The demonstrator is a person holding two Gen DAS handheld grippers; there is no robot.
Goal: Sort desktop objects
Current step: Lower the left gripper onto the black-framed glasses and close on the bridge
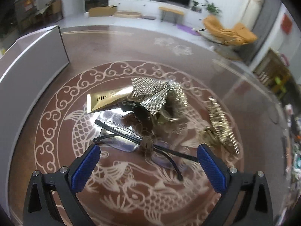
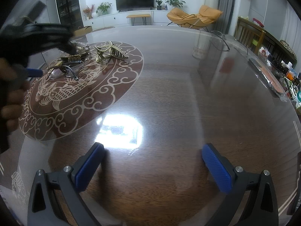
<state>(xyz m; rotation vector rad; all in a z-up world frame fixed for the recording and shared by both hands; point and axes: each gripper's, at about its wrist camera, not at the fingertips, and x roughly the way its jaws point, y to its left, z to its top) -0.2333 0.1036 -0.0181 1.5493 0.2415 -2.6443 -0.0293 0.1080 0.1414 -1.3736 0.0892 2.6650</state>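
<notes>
Glasses (image 1: 120,137): on the desk (image 1: 188,66) just ahead of the left tool (image 1: 148,155), lying between the lines of its two fingers; one temple arm runs toward the right-hand pad (image 1: 211,167) and comes close to it, whether it touches cannot be told.
Glasses, look: thin dark frame, clear lenses, arms unfolded and crossed; a brown knotted cord (image 1: 148,145) lies over the bridge.
Gold box (image 1: 107,101): beyond the glasses, a little to the tool's left, flat, with "HIH" printed on it.
Bow clip (image 1: 156,96): beyond the glasses, straight ahead, studded silver and gold, resting partly on the box.
Claw clip (image 1: 222,128): ahead and to the tool's right, gold, on its side, apart from the glasses.
Grey box (image 1: 32,71): far to the tool's left, standing on the desk.
Left tool: jaws spread wide, blue pads empty, nothing gripped; hovering low over the carved fish medallion (image 1: 131,188).
Right tool (image 2: 153,163): jaws wide, holding nothing, over bare glossy desk (image 2: 188,103); the pile lies well ahead to its left.
Right view: the left tool (image 2: 35,72) shows blurred at the left edge beside the glasses (image 2: 64,71), with a hand (image 2: 13,103) behind it; the claw clip (image 2: 111,53) sits just past them.
Second glasses (image 2: 220,37): far ahead and right of the right tool, near the desk's far edge.
</notes>
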